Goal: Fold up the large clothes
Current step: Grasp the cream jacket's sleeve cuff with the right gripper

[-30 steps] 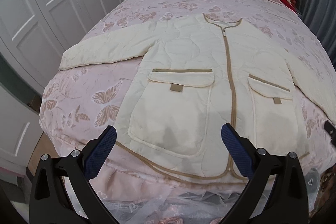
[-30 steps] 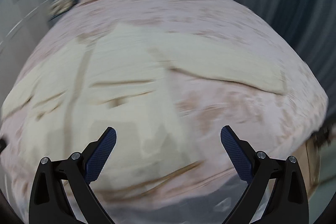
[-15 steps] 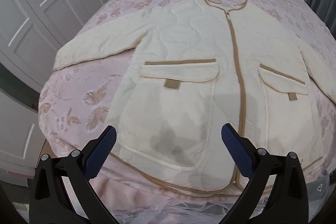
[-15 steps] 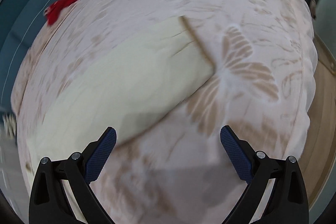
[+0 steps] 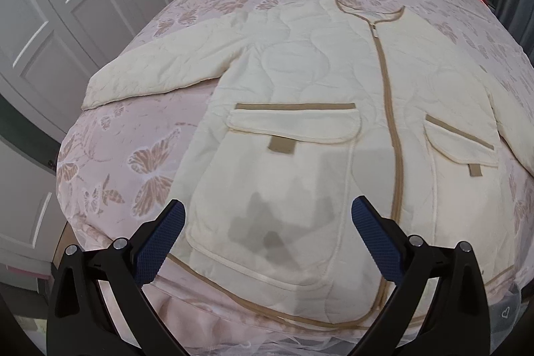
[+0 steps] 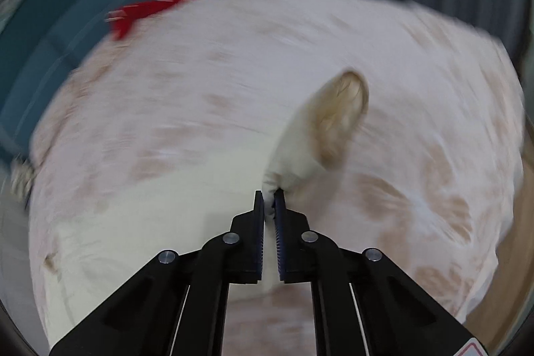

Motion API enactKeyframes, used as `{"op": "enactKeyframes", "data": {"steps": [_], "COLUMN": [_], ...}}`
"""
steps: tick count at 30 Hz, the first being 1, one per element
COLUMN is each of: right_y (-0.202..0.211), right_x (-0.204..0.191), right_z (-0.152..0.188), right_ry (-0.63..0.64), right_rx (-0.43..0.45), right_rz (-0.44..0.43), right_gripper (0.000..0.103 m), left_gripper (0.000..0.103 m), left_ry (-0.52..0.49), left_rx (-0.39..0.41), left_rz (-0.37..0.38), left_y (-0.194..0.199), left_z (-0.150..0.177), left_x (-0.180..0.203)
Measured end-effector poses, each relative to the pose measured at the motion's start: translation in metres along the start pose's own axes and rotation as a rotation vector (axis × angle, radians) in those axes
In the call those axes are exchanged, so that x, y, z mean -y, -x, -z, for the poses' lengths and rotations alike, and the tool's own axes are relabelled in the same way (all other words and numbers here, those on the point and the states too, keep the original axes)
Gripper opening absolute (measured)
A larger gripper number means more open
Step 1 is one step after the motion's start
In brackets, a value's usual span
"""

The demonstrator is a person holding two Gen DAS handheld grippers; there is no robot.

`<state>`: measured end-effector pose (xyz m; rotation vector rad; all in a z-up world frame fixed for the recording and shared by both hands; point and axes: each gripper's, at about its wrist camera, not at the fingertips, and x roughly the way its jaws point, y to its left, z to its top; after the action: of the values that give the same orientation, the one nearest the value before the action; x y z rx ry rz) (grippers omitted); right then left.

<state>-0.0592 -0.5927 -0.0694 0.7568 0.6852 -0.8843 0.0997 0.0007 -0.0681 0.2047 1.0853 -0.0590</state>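
My right gripper (image 6: 269, 196), jaws just closed on the soft, bulky cream quilted jacket's (image 5: 300, 129) sleeve cuff (image 6: 340, 119); left gripper (image 5: 267, 222) jaws wide, empty, above its hem.

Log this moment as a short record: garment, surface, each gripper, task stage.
garment: cream quilted jacket with tan trim, spread flat, front up, zipped
surface: pink butterfly-print bedspread
left gripper: open, above the jacket's hem and left pocket, holding nothing
right gripper: jaws have just closed, pinching the jacket's sleeve near its cuff
stage: first sleeve gripped, no fold made yet
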Motion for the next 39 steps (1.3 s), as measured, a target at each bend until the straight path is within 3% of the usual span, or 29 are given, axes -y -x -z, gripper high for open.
{"op": "enactKeyframes", "data": {"steps": [5, 10, 13, 16, 19, 21, 22, 23, 26, 30, 34, 36, 39], "right_y": [0.056, 0.093, 0.101, 0.096, 0.085, 0.073, 0.066, 0.059, 0.018, -0.047, -0.094, -0.108, -0.107], "right_x": [-0.145, -0.287, -0.341, -0.369, -0.359, -0.325, -0.3, -0.286, -0.217, -0.15, -0.112, -0.102, -0.106], "right_z": [0.019, 0.089, 0.137, 0.178, 0.19, 0.178, 0.165, 0.154, 0.105, 0.059, 0.042, 0.04, 0.039], "right_ry": [0.29, 0.586, 0.692, 0.738, 0.743, 0.716, 0.695, 0.687, 0.647, 0.625, 0.579, 0.544, 0.495], "right_rx": [0.052, 0.028, -0.009, -0.071, -0.042, 0.003, 0.036, 0.057, 0.066, -0.009, -0.099, -0.137, -0.141], "right_rz": [-0.232, -0.437, -0.507, -0.544, -0.417, -0.285, -0.208, -0.149, 0.079, 0.283, 0.325, 0.309, 0.264], "right_gripper": [0.001, 0.001, 0.001, 0.001, 0.008, 0.043, 0.049, 0.054, 0.055, 0.055, 0.05, 0.017, 0.006], "left_gripper": [0.098, 0.098, 0.098, 0.098, 0.098, 0.098, 0.098, 0.098, 0.098, 0.098, 0.098, 0.098, 0.098], "left_ry": [0.068, 0.134, 0.172, 0.206, 0.223, 0.22, 0.211, 0.202, 0.177, 0.137, 0.078, 0.067, 0.068], "left_rx": [-0.006, 0.0, -0.002, -0.006, -0.009, -0.007, -0.009, -0.013, -0.028, -0.037, -0.025, -0.023, -0.025], "left_rz": [0.002, 0.001, -0.008, -0.018, -0.022, -0.02, -0.02, -0.018, -0.009, 0.005, -0.008, -0.019, -0.026], "left_y": [-0.006, -0.007, -0.01, -0.014, -0.016, -0.017, -0.019, -0.021, -0.025, -0.024, -0.017, -0.015, -0.015], "left_z": [-0.002, -0.002, -0.001, 0.001, 0.002, 0.004, 0.004, 0.005, 0.006, 0.005, 0.002, 0.0, -0.004], "left_x": [-0.024, -0.054, -0.073, -0.091, -0.1, -0.101, -0.099, -0.097, -0.083, -0.058, -0.038, -0.034, -0.034]}}
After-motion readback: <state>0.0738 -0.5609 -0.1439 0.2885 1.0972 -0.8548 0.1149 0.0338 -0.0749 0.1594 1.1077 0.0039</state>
